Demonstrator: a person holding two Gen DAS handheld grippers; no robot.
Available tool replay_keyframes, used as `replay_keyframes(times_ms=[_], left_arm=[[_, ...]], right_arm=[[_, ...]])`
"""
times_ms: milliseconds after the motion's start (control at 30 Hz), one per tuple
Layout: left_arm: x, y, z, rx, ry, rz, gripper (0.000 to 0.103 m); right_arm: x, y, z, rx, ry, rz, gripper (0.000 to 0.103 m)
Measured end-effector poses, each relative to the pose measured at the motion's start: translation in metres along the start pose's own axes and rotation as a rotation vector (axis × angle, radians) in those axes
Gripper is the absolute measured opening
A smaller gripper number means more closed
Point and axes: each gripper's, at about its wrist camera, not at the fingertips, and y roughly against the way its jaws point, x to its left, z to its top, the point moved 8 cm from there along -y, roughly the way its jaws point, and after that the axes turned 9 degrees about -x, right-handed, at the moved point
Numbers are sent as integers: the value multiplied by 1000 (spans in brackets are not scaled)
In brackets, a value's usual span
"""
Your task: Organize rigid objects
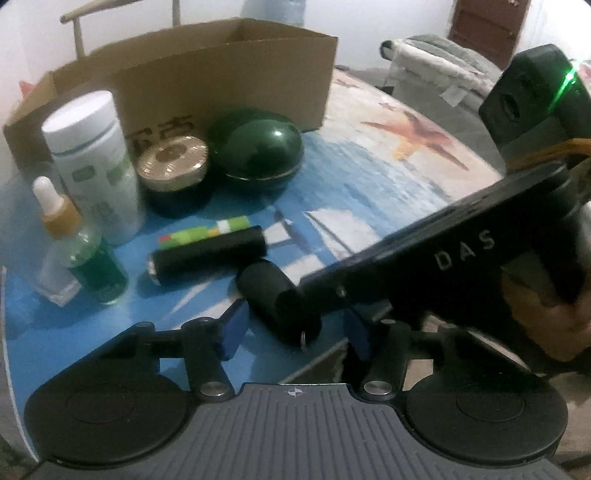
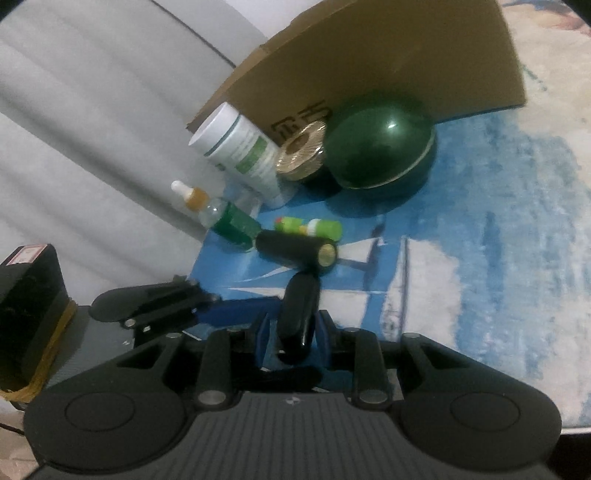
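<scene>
My right gripper [image 2: 291, 332] is shut on a black tube [image 2: 297, 314], held low over the table; the tube also shows in the left wrist view [image 1: 269, 291]. My left gripper [image 1: 295, 328] is open and empty, its blue pads either side of that tube's end. A second black tube [image 1: 208, 254] lies next to a green striped stick [image 1: 205, 230]. A white bottle [image 1: 96, 162], a dropper bottle [image 1: 85, 251], a gold-lidded jar [image 1: 173, 170] and a dark green round jar [image 1: 262, 147] stand before a cardboard box [image 1: 207, 74].
The round table carries a blue sea-print cloth [image 1: 369, 177]. The right gripper's body [image 1: 461, 251] crosses the right of the left wrist view. A chair back [image 1: 77, 22] and a bed [image 1: 436, 62] lie beyond the table.
</scene>
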Motion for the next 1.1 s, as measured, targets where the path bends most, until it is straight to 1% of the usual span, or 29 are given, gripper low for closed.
replay_keyframes(times_ms=[67,233,333,400,500,567,667,700,1033,1100], left_arm=[[4,-1,1,-6,-2,20,54],[9,1,-2,-27,-9,43,52],[13,4,-4,-38,-5,51,39],[15,6,-4,-40,7,41,25],[15,8,-4,-46,5,40,23],[16,8,-4,-50,14,36,22],[18,9,-4,-59,24,43,16],[18,10,-5,-61,27,45,16],[17,25,-6,-89,8,69,16],[19,25,-7,-86,13,72,16]], right_arm=[[1,-4,0,6,-17,26,30],[0,-9,1,-8,-66,82,31],[4,-4,4,-22,-97,142,30],[9,-4,6,-29,-89,158,30],[10,-7,7,-31,-66,128,30],[7,-10,8,-27,-81,123,30],[4,-14,9,-26,-78,97,30],[4,-16,9,-22,-81,95,30],[13,-16,9,-22,-77,119,30],[12,-18,9,-15,-95,124,30]])
